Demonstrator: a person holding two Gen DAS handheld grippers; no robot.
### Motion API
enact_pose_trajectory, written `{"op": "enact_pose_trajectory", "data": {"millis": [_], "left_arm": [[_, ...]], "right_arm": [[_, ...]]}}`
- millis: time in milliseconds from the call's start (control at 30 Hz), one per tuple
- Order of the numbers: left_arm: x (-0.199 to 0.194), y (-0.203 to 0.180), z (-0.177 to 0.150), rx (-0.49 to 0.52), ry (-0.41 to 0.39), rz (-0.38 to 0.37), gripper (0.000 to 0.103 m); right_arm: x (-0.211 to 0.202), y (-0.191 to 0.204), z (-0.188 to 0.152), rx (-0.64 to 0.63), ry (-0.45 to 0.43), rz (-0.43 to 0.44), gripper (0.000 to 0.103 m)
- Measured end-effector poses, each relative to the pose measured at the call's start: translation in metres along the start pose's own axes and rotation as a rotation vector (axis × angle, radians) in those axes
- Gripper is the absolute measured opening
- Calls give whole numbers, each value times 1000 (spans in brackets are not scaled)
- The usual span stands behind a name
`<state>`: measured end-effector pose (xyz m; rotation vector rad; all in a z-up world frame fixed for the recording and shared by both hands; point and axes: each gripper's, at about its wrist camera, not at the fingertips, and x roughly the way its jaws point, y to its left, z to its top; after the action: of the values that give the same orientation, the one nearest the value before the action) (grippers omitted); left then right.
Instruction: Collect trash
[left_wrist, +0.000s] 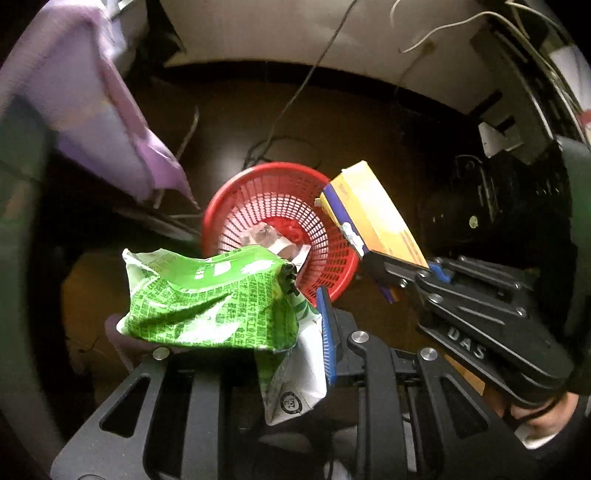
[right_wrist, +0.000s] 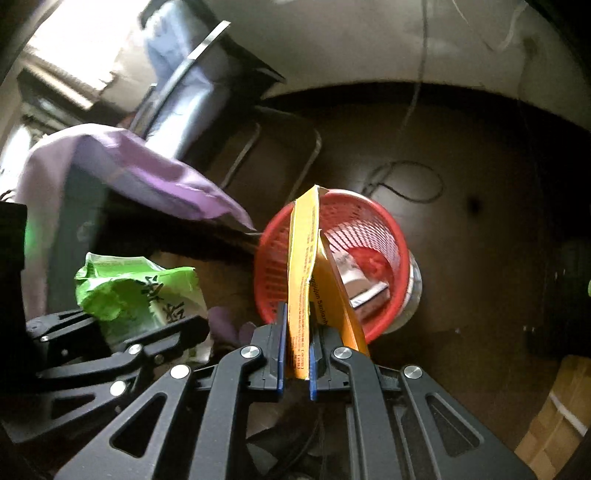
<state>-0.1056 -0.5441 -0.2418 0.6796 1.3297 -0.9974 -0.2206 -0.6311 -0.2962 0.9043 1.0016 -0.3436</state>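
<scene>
A red mesh basket (left_wrist: 229, 199) (right_wrist: 391, 229) stands on the dark floor below both grippers, with a crumpled silvery wrapper (left_wrist: 273, 240) (right_wrist: 354, 277) at its bottom. My left gripper (left_wrist: 288, 343) (right_wrist: 147, 332) is shut on a crumpled green and white snack bag (left_wrist: 207, 299) (right_wrist: 140, 288), which hangs just left of the basket's near rim and hides the left finger. My right gripper (right_wrist: 297, 354) (left_wrist: 399, 273) is shut on a flattened yellow carton with a blue edge (right_wrist: 303, 266) (left_wrist: 376, 214). The carton's far end reaches over the basket's rim.
A purple cloth (left_wrist: 110, 122) (right_wrist: 147, 170) drapes over furniture to the left, close to the basket. A thin cable (left_wrist: 288, 107) runs across the floor behind the basket. A metal-framed chair (right_wrist: 266, 155) stands beyond, and a cardboard box (right_wrist: 554, 417) lies at lower right.
</scene>
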Motion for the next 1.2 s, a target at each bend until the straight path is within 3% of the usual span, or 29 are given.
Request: {"op": "enact_pose_trajectory", "data": {"millis": [167, 267, 300, 333, 467, 533, 633, 867, 1200], "left_arm": [[51, 14, 19, -37, 59, -36, 25], [67, 19, 26, -36, 50, 15, 29], [66, 20, 27, -39, 36, 42, 31], [65, 20, 28, -37, 27, 52, 40], [61, 27, 34, -60, 4, 35, 65], [55, 33, 35, -92, -7, 8, 70], [46, 37, 33, -121, -4, -28, 71], [28, 22, 17, -92, 2, -31, 71], [-41, -13, -9, -14, -119, -21, 71]], "right_arm": [[38, -25, 12, 101, 77, 18, 12], [58, -31, 18, 132, 107, 14, 16], [61, -30, 19, 127, 108, 7, 25], [63, -28, 21, 125, 99, -7, 34], [58, -27, 23, 132, 72, -35, 34], [53, -29, 23, 133, 63, -39, 34], [43, -31, 23, 131, 50, -48, 35], [4, -39, 21, 141, 0, -103, 40], [-71, -25, 11, 120, -126, -177, 43]]}}
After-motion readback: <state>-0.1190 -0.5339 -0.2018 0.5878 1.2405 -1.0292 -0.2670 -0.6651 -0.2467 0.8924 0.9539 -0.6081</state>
